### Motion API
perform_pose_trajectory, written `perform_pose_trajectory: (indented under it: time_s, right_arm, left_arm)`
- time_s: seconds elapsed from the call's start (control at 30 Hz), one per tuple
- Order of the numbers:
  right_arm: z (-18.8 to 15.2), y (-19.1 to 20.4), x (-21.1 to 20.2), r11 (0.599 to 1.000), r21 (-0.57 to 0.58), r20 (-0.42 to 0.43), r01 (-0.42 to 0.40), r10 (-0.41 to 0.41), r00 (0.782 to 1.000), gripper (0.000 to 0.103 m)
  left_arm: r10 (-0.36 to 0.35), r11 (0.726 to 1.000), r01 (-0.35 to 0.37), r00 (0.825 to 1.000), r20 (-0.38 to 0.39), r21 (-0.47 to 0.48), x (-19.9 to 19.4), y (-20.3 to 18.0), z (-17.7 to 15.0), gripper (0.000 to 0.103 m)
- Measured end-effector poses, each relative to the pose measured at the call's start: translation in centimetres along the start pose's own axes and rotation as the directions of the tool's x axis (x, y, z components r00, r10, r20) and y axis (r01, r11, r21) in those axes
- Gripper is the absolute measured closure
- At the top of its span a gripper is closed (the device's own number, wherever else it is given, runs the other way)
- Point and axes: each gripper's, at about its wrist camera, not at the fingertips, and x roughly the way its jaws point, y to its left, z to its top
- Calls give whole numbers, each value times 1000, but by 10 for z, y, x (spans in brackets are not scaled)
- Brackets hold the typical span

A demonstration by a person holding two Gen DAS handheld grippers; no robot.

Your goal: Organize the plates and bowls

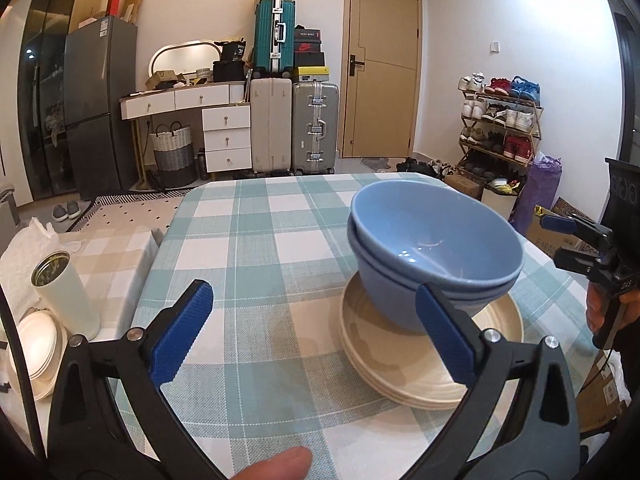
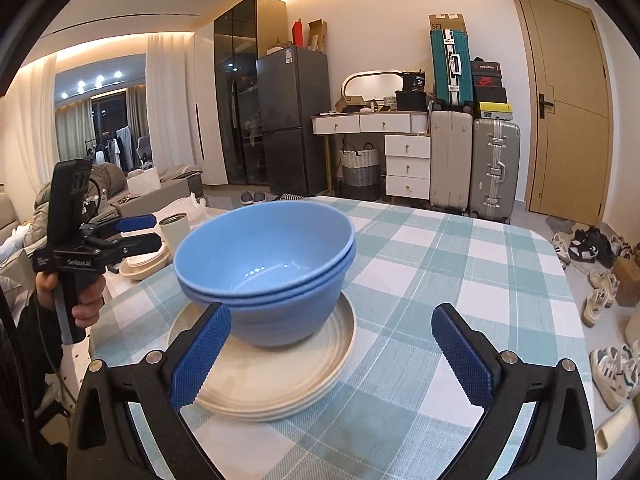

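I see two nested blue ceramic bowls (image 1: 436,252) atop stacked cream round plates (image 1: 432,360); my left gripper (image 1: 316,336) and right gripper (image 2: 332,356) both gape, empty.

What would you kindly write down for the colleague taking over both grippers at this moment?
Left gripper: open, holding nothing, hovering just short of the dishes.
Right gripper: open, holding nothing, likewise near the stack.
Two blue bowls are nested and sit, slightly tilted, on a stack of cream plates on the checked tablecloth.
More cream dishes lie on the side table beside a white tumbler.
Done: bowls and plates on the main table stacked.
Left: probably gathering the side-table dishes.
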Motion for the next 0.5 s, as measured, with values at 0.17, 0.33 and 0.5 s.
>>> perform_pose_trajectory:
  time_s: [0.17, 0.33, 0.5]
  right_arm:
    - [-16, 4, -2, 999, -23, 8, -24, 24, 1000, 1]
    - [-28, 12, 1, 998, -58, 7, -37, 37, 999, 1]
    - [-33, 14, 2, 997, -53, 10, -57, 58, 998, 1]
  left_arm:
    - [-12, 1000, 12, 1000, 11, 13, 8, 7, -14, 2]
    - [-46, 999, 45, 999, 18, 27, 15, 9, -23, 2]
    - [-80, 995, 79, 997, 6, 53, 21, 5, -32, 2]
